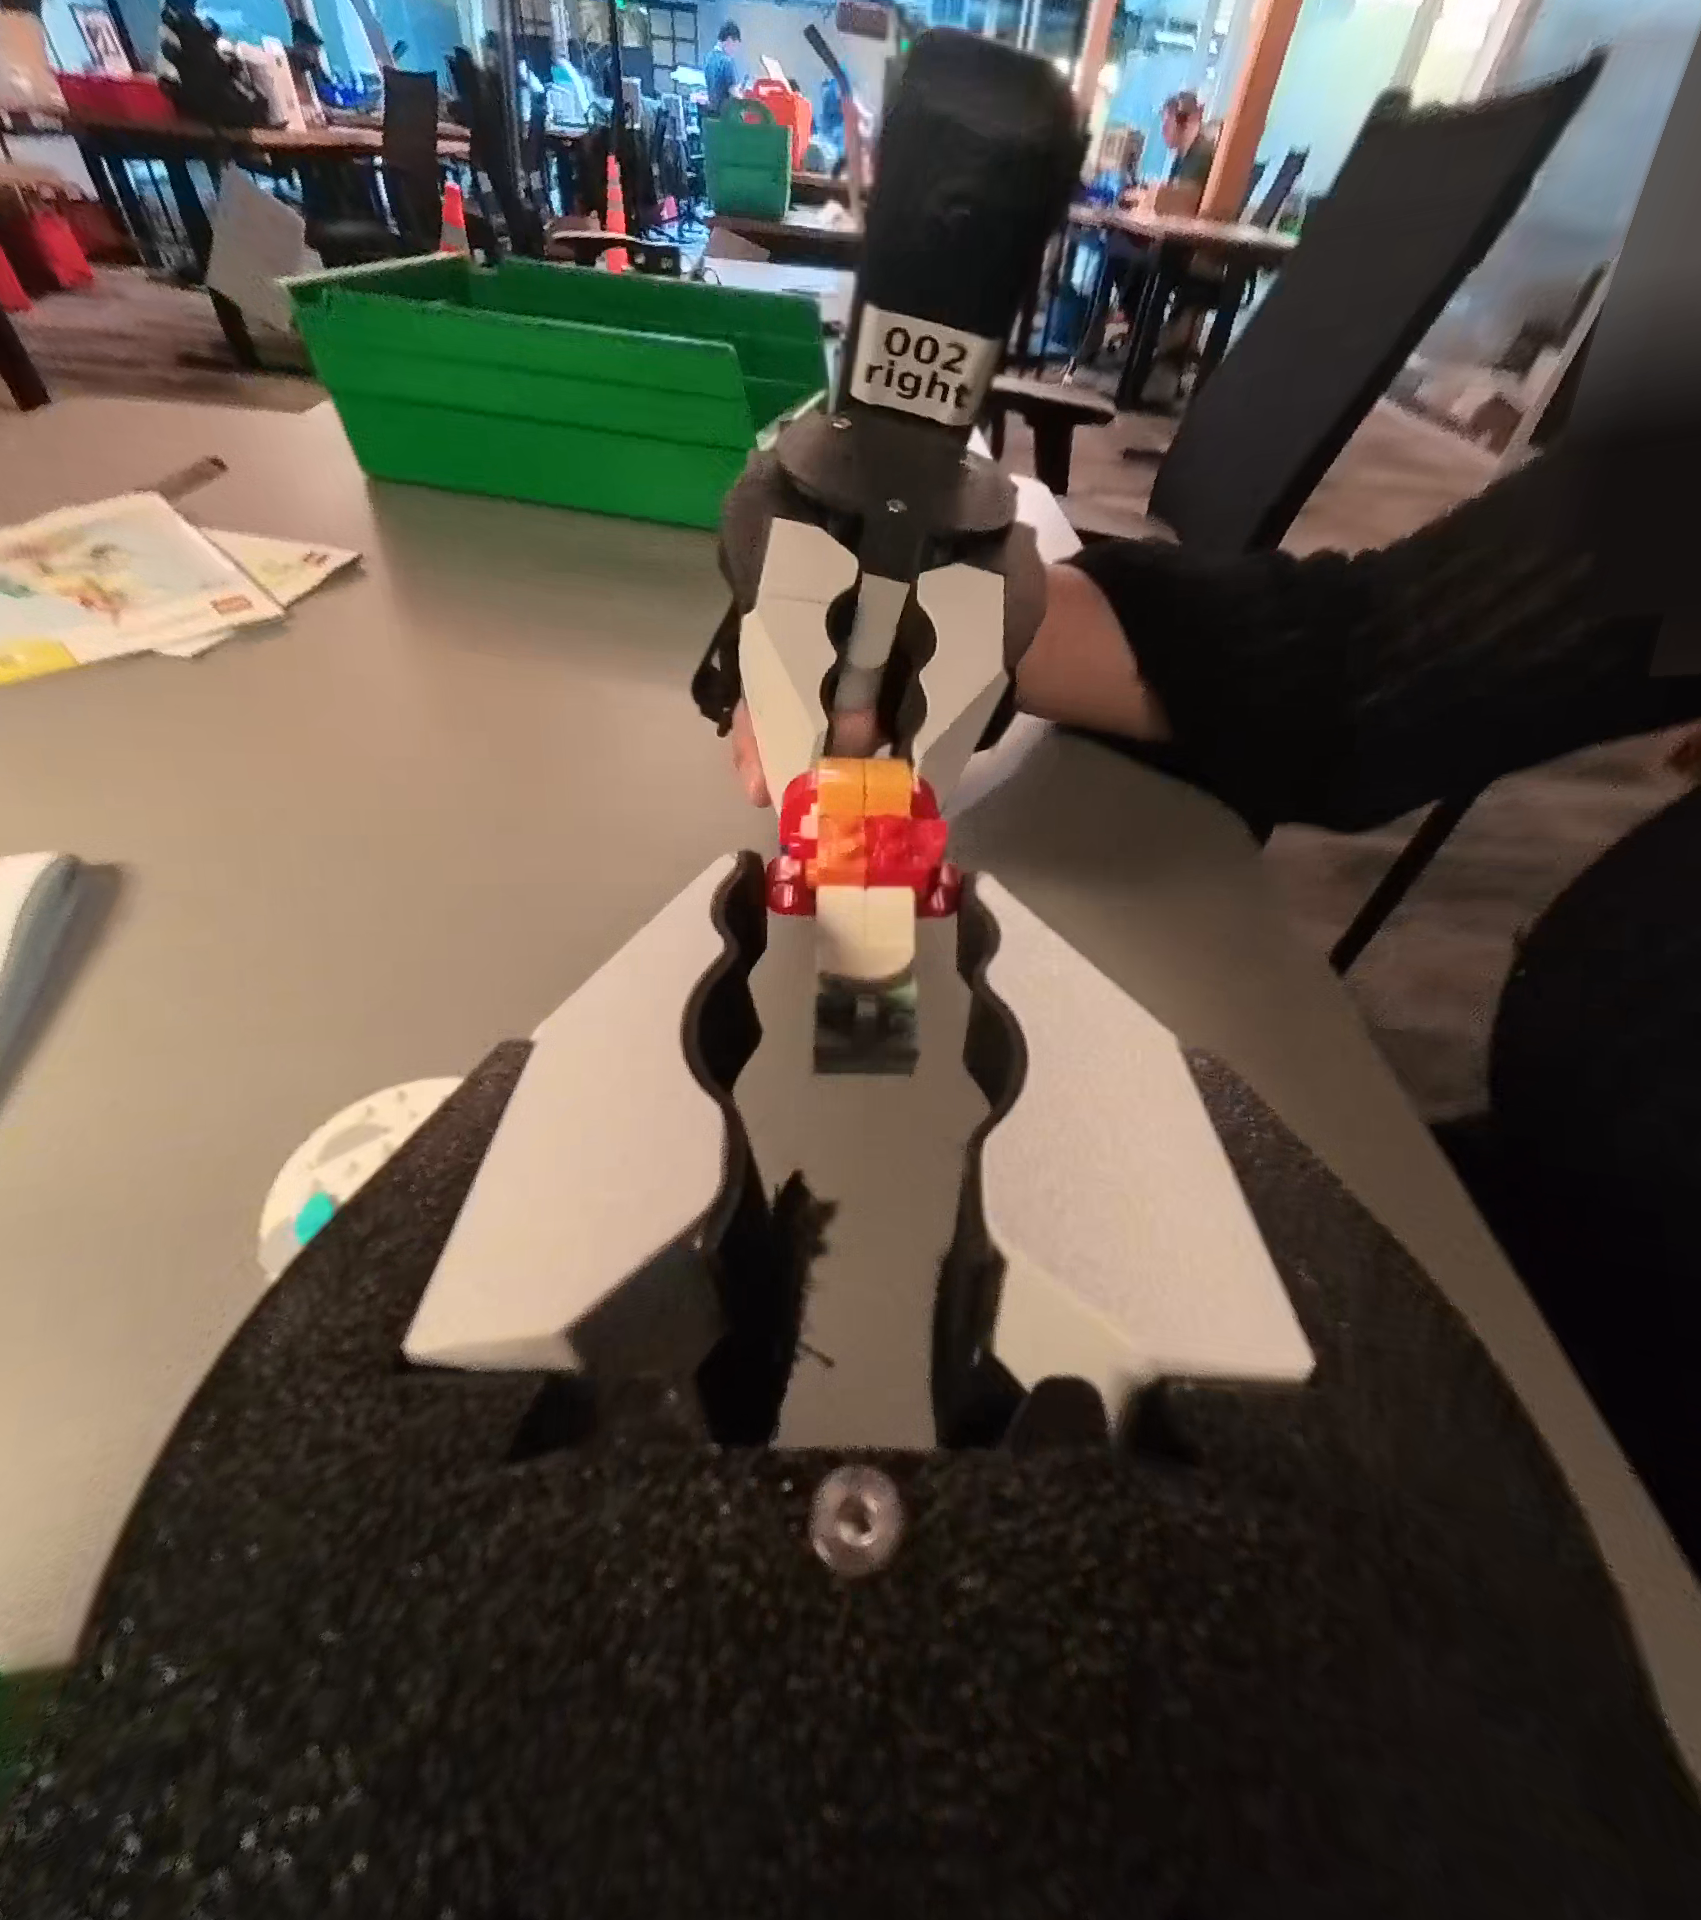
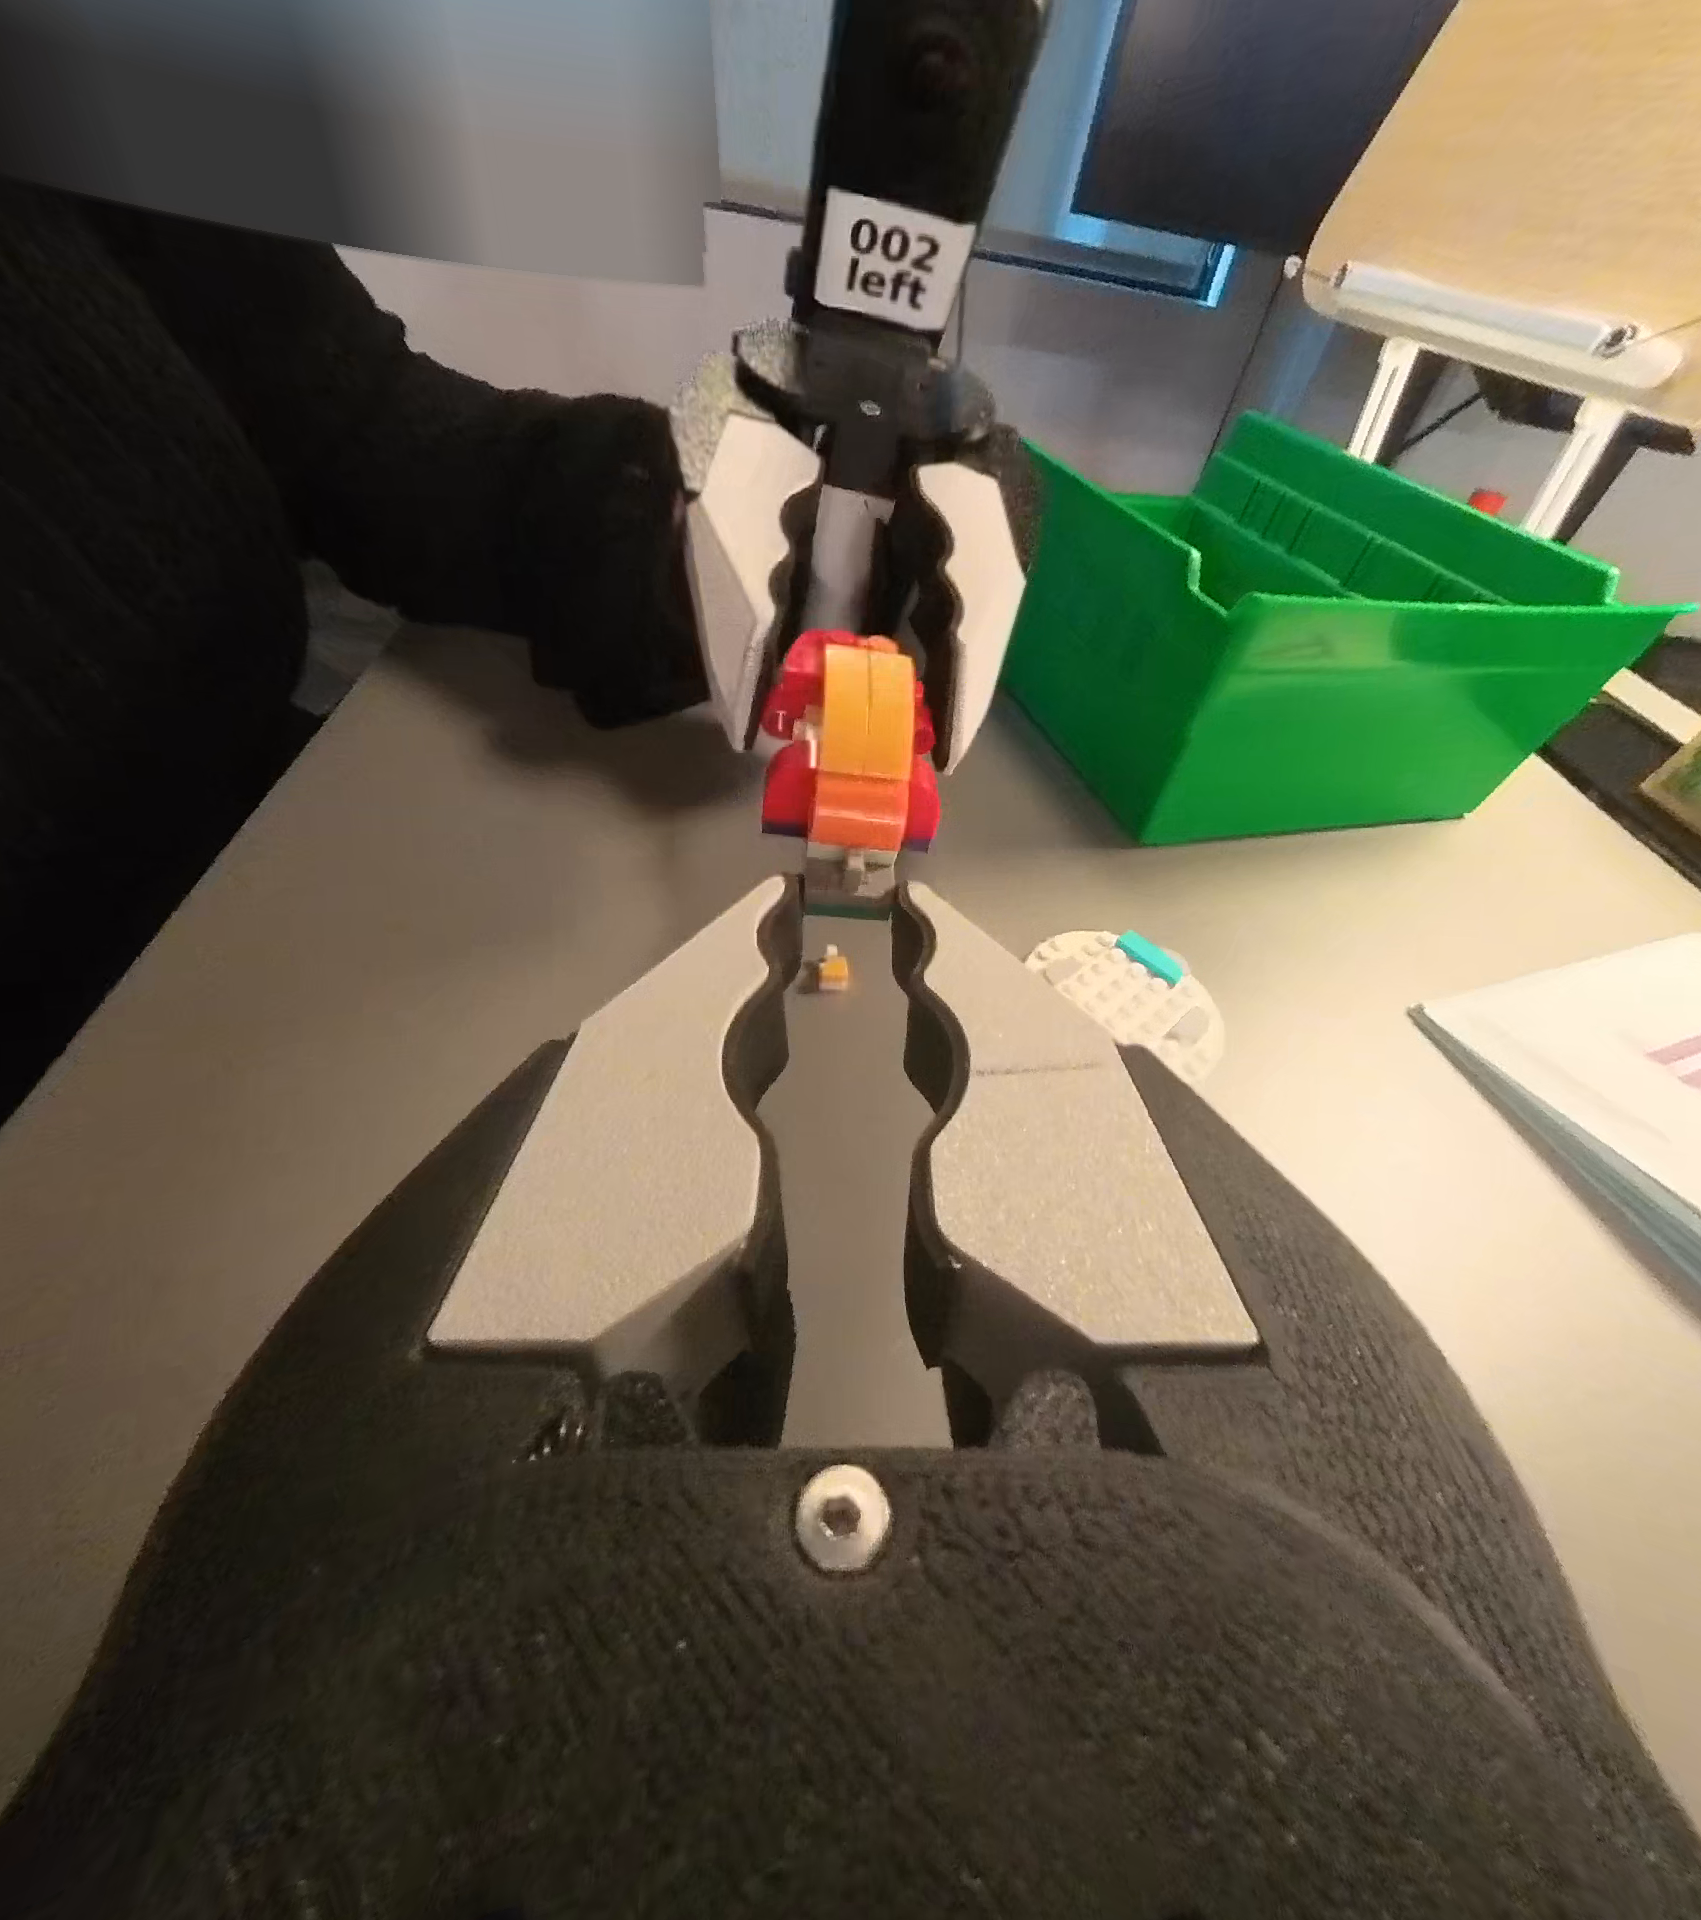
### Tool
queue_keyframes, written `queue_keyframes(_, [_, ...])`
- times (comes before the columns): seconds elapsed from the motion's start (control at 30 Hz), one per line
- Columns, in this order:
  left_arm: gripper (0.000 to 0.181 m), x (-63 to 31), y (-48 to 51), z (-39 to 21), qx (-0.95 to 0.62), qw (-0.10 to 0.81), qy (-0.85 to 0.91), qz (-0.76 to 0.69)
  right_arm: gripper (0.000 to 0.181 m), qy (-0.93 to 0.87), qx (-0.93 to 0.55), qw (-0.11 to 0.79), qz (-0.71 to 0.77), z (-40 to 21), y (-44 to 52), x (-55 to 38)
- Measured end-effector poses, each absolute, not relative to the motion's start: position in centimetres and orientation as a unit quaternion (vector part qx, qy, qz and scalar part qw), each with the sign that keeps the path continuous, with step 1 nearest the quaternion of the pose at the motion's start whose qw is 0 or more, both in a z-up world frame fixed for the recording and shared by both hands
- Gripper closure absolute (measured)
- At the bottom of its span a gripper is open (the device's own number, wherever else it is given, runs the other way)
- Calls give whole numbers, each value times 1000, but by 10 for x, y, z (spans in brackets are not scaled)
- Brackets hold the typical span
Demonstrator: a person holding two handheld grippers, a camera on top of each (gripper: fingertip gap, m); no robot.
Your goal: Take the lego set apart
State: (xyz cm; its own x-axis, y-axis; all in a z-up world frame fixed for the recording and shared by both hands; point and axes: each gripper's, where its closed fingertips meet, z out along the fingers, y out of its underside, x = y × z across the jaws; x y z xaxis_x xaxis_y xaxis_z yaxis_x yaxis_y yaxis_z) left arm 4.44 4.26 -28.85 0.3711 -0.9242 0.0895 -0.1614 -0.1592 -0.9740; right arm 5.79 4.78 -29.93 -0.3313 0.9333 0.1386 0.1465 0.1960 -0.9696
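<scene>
A small lego model (image 1: 865, 831) with a yellow-orange top, red sides, a white body and a grey base hangs above the grey table (image 1: 472, 790) between both grippers, which face each other. My left gripper (image 1: 856, 883) is shut on its red sides; it also shows in the right wrist view (image 2: 856, 743). My right gripper (image 2: 844, 896) is shut on the grey base (image 2: 846, 873) of the model (image 2: 851, 727). In the left wrist view the model hides the right gripper's tips (image 1: 872, 753). A tiny loose orange piece (image 2: 830, 971) lies on the table under my right gripper.
A white round plate (image 2: 1126, 997) with a teal piece (image 2: 1152, 956) lies nearby and shows in the left wrist view (image 1: 347, 1164). A green bin (image 1: 534, 384) (image 2: 1345, 675) stands farther off. Booklets (image 1: 77, 592) (image 2: 1635, 1101) lie on the table. A black sleeve (image 1: 1293, 665) reaches in. Only a small space, under 4 cm, lies between the two pairs of fingers. The tiny loose orange piece (image 2: 830, 971) is about 9 centimeters from both grippers' fingertips.
</scene>
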Motion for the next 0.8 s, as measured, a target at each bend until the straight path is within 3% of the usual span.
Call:
queue_keyframes(0.13, [146, 40, 51, -295, -687, 479, 371, -402, 159, -637, -432, 422, 479, -298, 58, 56])
queue_keyframes(0.3, [145, 36, 59, -314, -712, 484, 418, -289, 152, -618, -441, 425, 493, -292, 60, 53])
queue_keyframes(0.57, [145, 46, 53, -336, -698, 469, 518, -159, 166, -700, -412, 445, 377, -315, 45, 44])
queue_keyframes(0.8, [145, 48, 53, -333, -679, 491, 532, -123, 167, -713, -395, 460, 353, -312, 43, 45])
